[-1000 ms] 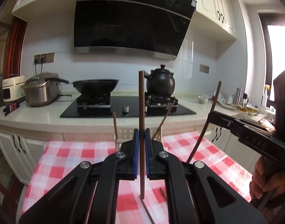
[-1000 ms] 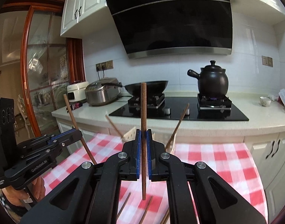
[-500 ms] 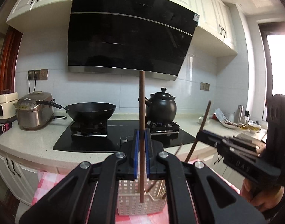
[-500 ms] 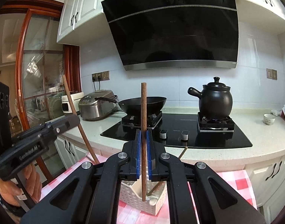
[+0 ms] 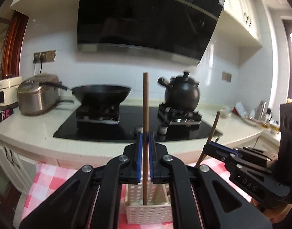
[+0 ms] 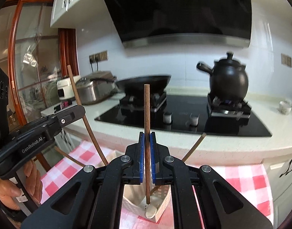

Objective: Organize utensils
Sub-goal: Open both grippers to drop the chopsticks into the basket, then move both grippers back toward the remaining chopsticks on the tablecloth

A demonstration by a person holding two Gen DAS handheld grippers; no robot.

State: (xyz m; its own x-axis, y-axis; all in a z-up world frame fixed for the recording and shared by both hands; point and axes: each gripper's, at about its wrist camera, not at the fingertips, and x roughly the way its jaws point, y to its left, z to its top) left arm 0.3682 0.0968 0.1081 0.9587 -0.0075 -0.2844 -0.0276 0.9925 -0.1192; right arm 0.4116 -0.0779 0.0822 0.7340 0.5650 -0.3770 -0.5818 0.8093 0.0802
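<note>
My left gripper is shut on a brown chopstick held upright, its lower tip over the mouth of a white perforated utensil basket on the red-checked tablecloth. My right gripper is shut on another upright chopstick, whose tip hangs over the same basket. A chopstick leans out of the basket. Each gripper shows in the other view: the right one at the right with its chopstick, the left one at the left with its chopstick.
Behind the table runs a white counter with a black hob, a wok, a black clay pot and a rice cooker. A hand grips the left tool. Cups and bottles crowd the right counter.
Both grippers have moved forward toward the counter with their chopsticks. The basket now sits directly beneath both tips, and the stove looms larger.
</note>
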